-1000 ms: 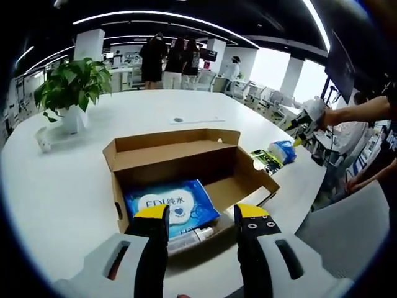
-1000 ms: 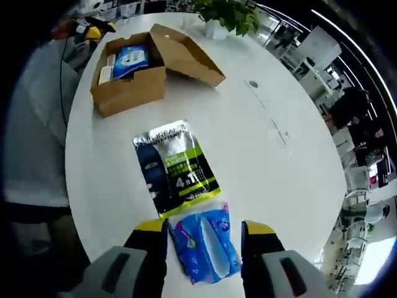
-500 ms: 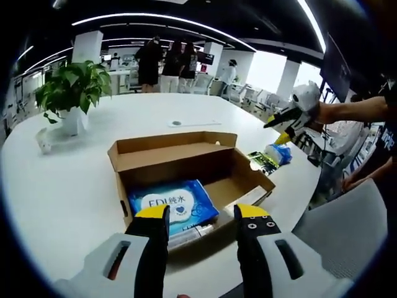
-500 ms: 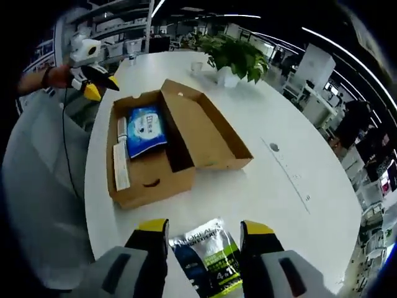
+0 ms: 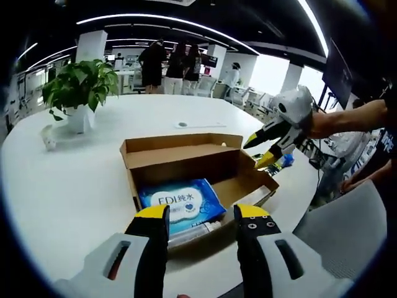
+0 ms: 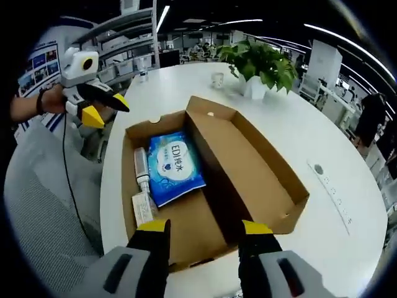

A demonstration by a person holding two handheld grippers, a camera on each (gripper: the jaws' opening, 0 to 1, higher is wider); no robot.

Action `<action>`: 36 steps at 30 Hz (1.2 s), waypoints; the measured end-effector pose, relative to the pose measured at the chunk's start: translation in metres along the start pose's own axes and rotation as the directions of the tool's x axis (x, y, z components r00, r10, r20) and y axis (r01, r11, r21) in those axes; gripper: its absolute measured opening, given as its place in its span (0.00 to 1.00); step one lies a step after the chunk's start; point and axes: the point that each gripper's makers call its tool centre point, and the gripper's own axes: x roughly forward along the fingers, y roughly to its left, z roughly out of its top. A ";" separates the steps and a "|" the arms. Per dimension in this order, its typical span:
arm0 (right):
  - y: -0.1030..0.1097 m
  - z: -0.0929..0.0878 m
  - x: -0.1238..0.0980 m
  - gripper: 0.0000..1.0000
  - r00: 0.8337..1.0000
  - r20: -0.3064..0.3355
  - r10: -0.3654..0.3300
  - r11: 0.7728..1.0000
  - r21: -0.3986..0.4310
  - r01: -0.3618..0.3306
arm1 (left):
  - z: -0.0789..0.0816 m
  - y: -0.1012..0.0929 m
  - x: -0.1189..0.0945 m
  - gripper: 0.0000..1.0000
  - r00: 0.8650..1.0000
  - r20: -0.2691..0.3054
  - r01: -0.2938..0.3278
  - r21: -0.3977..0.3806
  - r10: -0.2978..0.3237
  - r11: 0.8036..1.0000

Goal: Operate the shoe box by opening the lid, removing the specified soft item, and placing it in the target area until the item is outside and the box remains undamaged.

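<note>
Two grippers, both gaping and empty. Right gripper (image 6: 198,233) now swung back from the table's far packets to just short of shoe box (image 6: 273,186); lid open, blue wipes pack (image 6: 175,166) inside ahead of left gripper (image 5: 201,218). Next: probably reaching in.

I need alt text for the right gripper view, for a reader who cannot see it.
An open brown cardboard shoe box on a white round table holds a blue wet-wipes pack. The right gripper, open, hovers above its near end. The left gripper is beyond; a potted green plant stands behind.
</note>
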 end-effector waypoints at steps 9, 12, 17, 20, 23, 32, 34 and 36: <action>0.021 0.018 0.031 0.38 0.999 0.013 0.039 0.998 0.058 -0.039 | -0.009 0.005 -0.005 0.42 1.000 -0.006 -0.004 -0.018 0.004 1.000; 0.027 0.018 0.042 0.36 0.999 0.007 0.051 0.995 0.089 -0.052 | -0.011 0.006 -0.007 0.42 1.000 -0.006 -0.004 -0.021 0.004 1.000; 0.038 0.016 0.058 0.36 0.997 -0.001 0.074 0.986 0.151 -0.073 | -0.011 0.011 -0.010 0.42 1.000 -0.001 -0.011 -0.030 0.011 1.000; 0.042 0.015 0.067 0.36 0.997 -0.002 0.077 0.979 0.188 -0.075 | -0.012 0.013 -0.011 0.42 1.000 -0.001 -0.014 -0.032 0.014 0.999; 0.045 0.013 0.073 0.36 0.997 -0.003 0.080 0.971 0.225 -0.077 | -0.012 0.014 -0.013 0.42 1.000 0.001 -0.017 -0.034 0.017 0.999; 0.042 0.007 0.087 0.36 0.998 -0.020 0.065 0.950 0.306 -0.056 | -0.014 0.016 -0.015 0.42 1.000 0.001 -0.017 -0.034 0.017 0.999; 0.041 0.004 0.094 0.34 0.997 -0.023 0.071 0.937 0.345 -0.059 | -0.015 0.017 -0.014 0.42 1.000 -0.001 -0.017 -0.033 0.017 0.999; 0.041 0.003 0.100 0.33 0.997 -0.023 0.077 0.917 0.394 -0.062 | -0.015 0.017 -0.014 0.42 1.000 -0.003 -0.017 -0.034 0.017 0.999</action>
